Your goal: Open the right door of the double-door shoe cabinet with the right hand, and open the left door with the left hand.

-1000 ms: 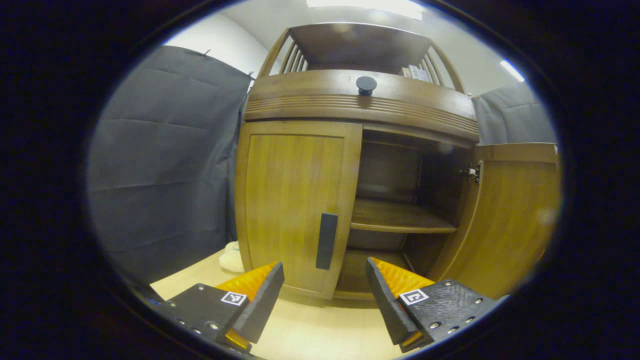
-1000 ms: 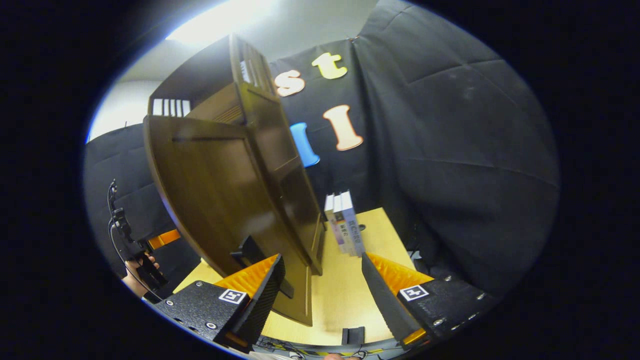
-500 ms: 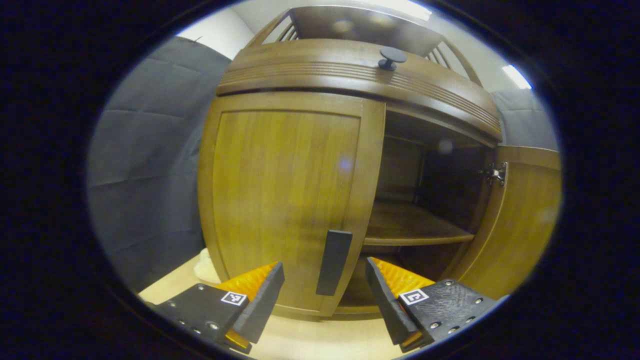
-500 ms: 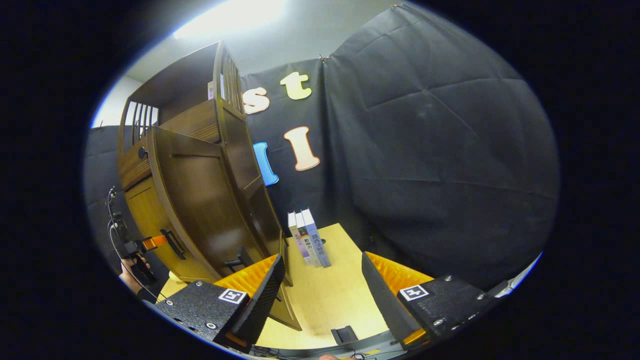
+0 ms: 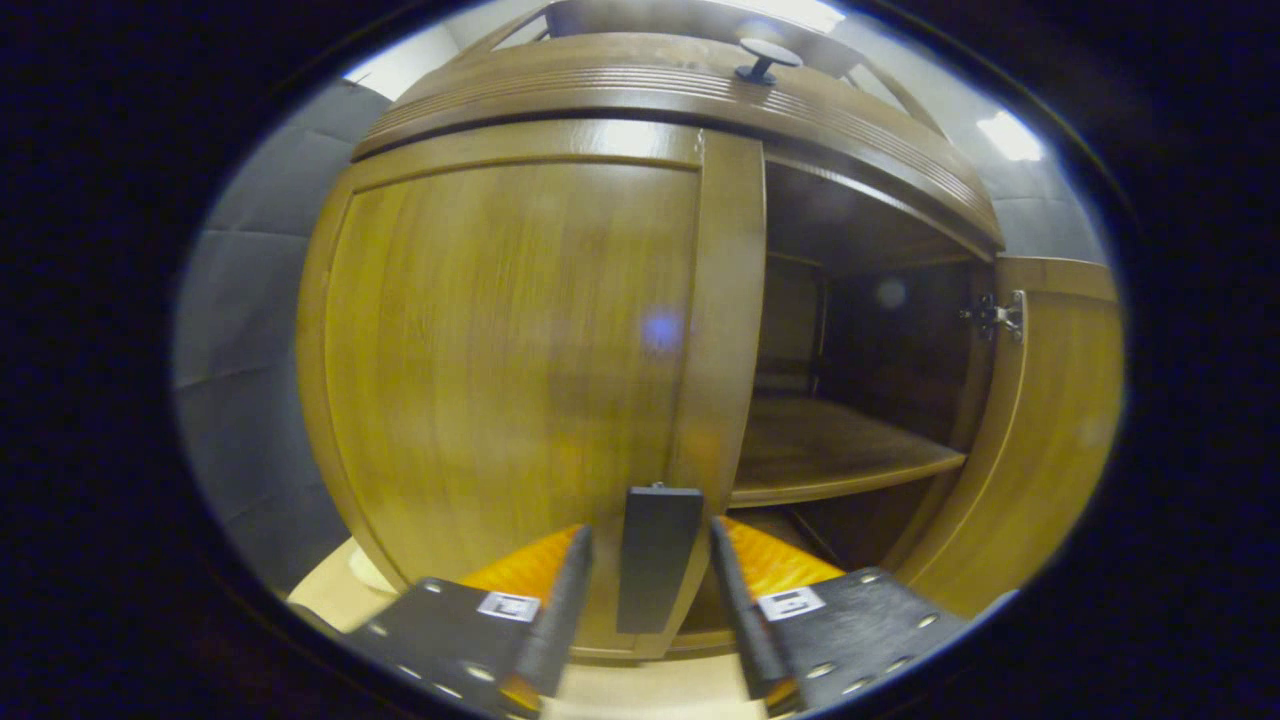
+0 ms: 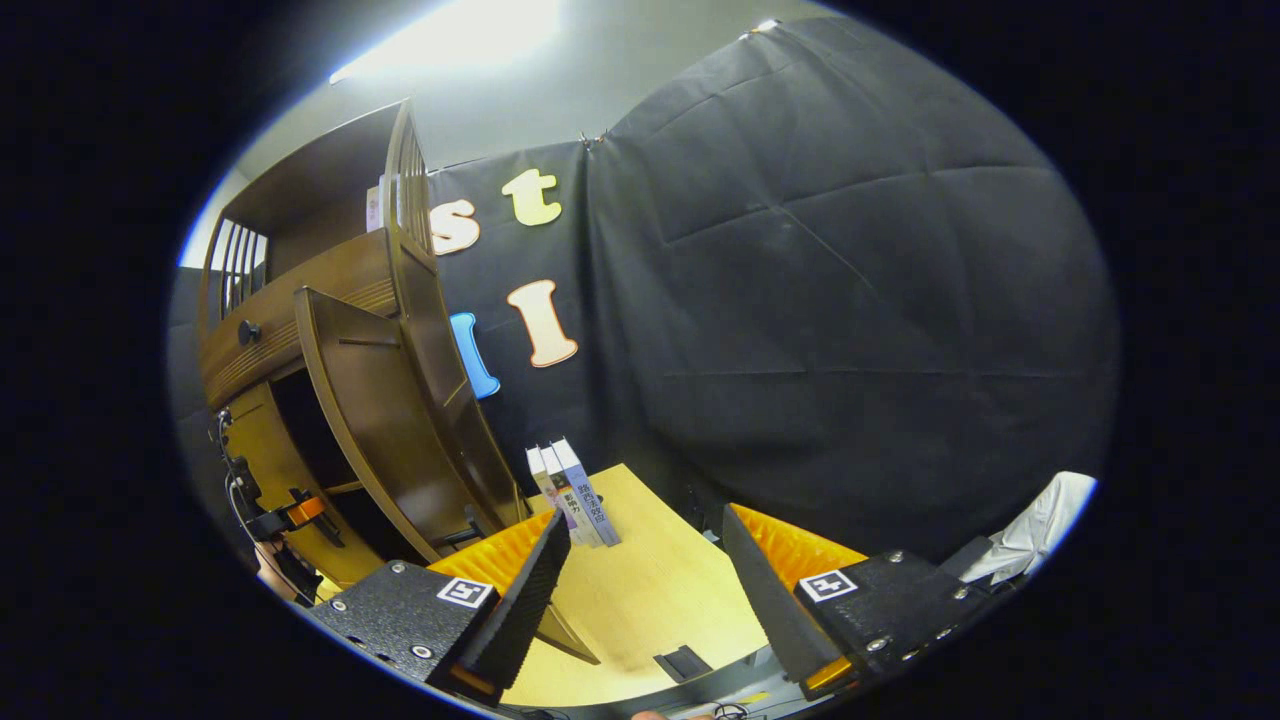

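Three upright books point(image 6: 572, 492) stand on the tabletop point(image 6: 640, 600) beside the shoe cabinet point(image 6: 330, 300); their spines carry writing that is too small to read, and small square markers sit on the bodies of both grippers. In the left gripper view, the left gripper point(image 5: 650, 590) is partly open, its two fingers bracketing the dark vertical handle point(image 5: 655, 555) of the left door point(image 5: 510, 340); a narrow gap shows on each side of the handle, so the fingers are close to it but not visibly pressing on it. The left door lies closed against the cabinet front. Beside it the right door point(image 5: 1060, 420) stands swung outward on its hinge point(image 5: 995, 315), leaving the right half of the cabinet exposed, with a bare wooden shelf point(image 5: 830, 460) inside and dark space above and below it. A round dark knob point(image 5: 765, 58) sits on the drawer front above the doors. In the right gripper view, the right gripper point(image 6: 640, 580) is wide open and holds nothing, away from the cabinet over the pale tabletop. That view shows the right door point(image 6: 385, 420) from its outer side, angled out from the cabinet, and the left gripper point(image 6: 290, 515) farther off at the cabinet's front. A white cloth point(image 6: 1035, 525) lies at the far right edge.
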